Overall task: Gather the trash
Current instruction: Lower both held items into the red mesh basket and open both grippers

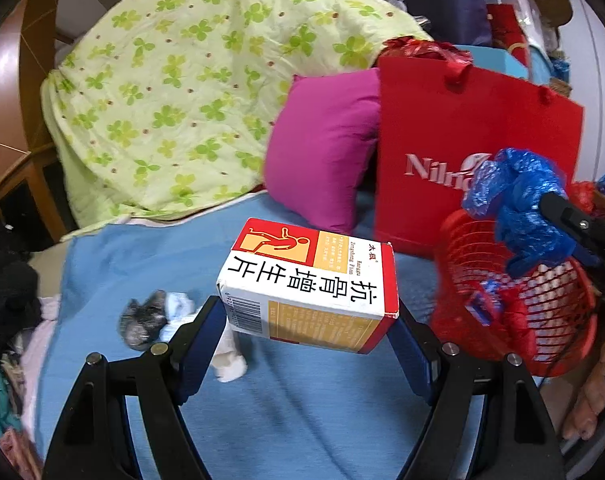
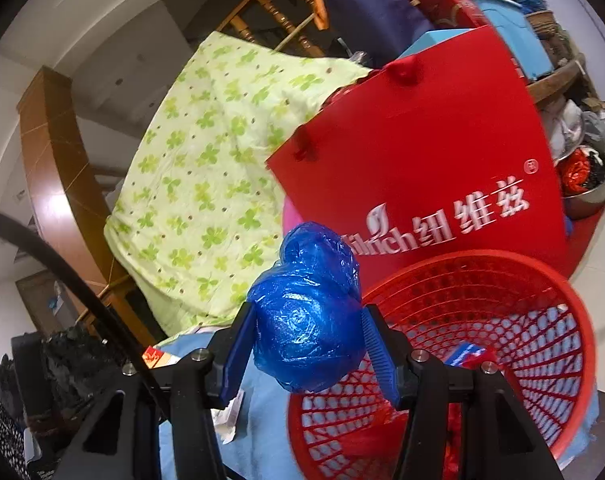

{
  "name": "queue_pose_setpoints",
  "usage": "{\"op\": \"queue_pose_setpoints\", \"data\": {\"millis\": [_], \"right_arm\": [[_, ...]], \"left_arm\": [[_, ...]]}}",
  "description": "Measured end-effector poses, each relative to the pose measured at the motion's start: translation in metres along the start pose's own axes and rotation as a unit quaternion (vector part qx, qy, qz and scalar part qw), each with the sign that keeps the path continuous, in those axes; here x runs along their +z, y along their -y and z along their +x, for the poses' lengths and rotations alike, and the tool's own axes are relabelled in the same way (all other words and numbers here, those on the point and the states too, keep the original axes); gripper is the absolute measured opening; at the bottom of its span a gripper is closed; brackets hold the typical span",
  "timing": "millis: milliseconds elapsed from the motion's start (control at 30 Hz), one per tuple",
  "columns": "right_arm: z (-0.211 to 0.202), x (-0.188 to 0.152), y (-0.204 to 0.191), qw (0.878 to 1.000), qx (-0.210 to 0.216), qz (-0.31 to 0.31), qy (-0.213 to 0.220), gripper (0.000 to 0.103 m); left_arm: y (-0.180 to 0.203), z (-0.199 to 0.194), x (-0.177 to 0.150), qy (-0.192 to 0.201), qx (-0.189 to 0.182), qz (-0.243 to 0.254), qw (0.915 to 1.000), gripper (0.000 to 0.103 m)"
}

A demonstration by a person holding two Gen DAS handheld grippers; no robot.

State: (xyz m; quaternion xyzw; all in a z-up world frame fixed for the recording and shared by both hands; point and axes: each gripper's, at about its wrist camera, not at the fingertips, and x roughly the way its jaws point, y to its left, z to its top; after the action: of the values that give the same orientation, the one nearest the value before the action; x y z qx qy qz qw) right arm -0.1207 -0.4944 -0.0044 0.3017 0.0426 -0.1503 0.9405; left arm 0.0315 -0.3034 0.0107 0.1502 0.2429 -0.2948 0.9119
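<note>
My left gripper (image 1: 308, 312) is shut on a white, red and orange medicine box (image 1: 310, 284) and holds it above the blue sheet (image 1: 142, 264), left of the red mesh basket (image 1: 542, 320). My right gripper (image 2: 306, 332) is shut on a crumpled blue plastic bag (image 2: 306, 312) and holds it over the left rim of the basket (image 2: 502, 320); the bag also shows in the left wrist view (image 1: 518, 200). The basket holds a small blue-and-white packet (image 2: 462, 354). A grey and white crumpled wad (image 1: 150, 316) and a white scrap (image 1: 230, 360) lie on the sheet.
A red paper shopping bag (image 1: 474, 152) stands behind the basket, next to a magenta pillow (image 1: 326, 148). A green clover-print quilt (image 1: 174, 92) is heaped at the back. Black clothing (image 1: 6, 280) lies at the left edge, a wooden bed frame (image 2: 50, 152) behind.
</note>
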Motion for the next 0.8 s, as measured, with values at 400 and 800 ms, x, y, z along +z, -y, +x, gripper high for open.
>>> {"op": "queue_pose_setpoints", "data": {"millis": [400,800], "right_arm": [[-0.009,0.019,0.068,0.992,-0.069,0.106,0.019,0.059],[0.010,0.016,0.083,0.984,-0.104,0.141,-0.027,0.061]], "left_arm": [[0.047,-0.005,0.024,0.006,-0.158,-0.004,0.9875,0.079],[0.039,0.033,-0.014,-0.040,-0.121,-0.004,0.9918,0.074]]}}
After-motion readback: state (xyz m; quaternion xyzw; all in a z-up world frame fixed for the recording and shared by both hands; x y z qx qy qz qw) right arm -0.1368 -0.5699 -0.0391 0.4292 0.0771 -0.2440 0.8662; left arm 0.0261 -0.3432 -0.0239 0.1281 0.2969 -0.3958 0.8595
